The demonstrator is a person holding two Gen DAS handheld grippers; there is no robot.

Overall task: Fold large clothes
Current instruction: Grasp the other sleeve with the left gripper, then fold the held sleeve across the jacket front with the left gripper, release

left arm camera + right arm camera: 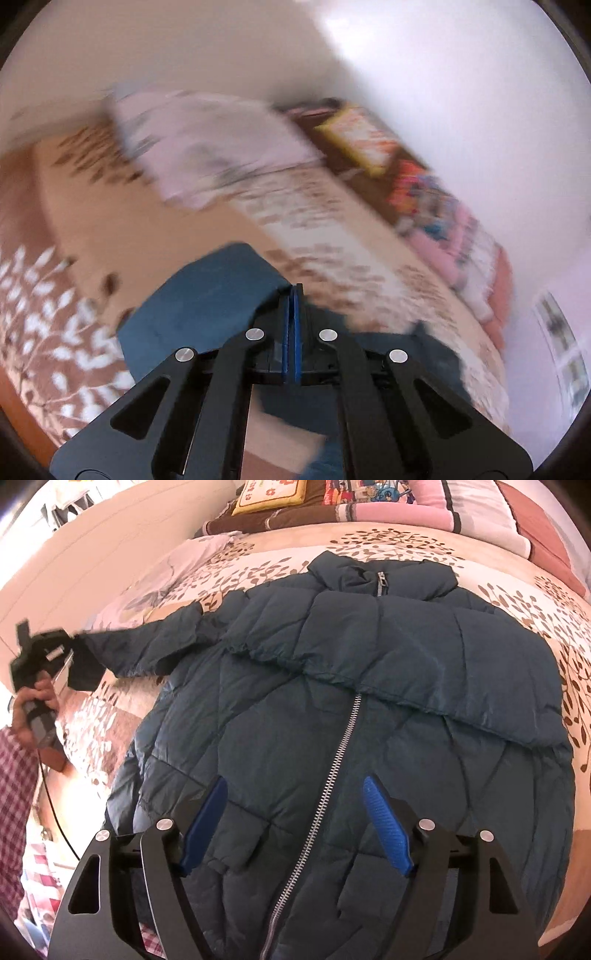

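The left gripper [293, 291] pinches the sleeve [147, 648] of a dark-teal quilted puffer jacket [332, 701] lying zipped on the leaf-print bedspread [517, 602]; the right gripper [295, 786], blue ribbed pads spread wide, hovers empty above it.

Left wrist view motion-blurred; jacket [207, 295] cuff behind left claw [293, 295]; hem cut off.

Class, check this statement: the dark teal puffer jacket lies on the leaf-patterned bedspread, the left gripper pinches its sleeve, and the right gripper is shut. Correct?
Not quite: the right wrist view shows the right gripper open above the jacket. The rest stands.
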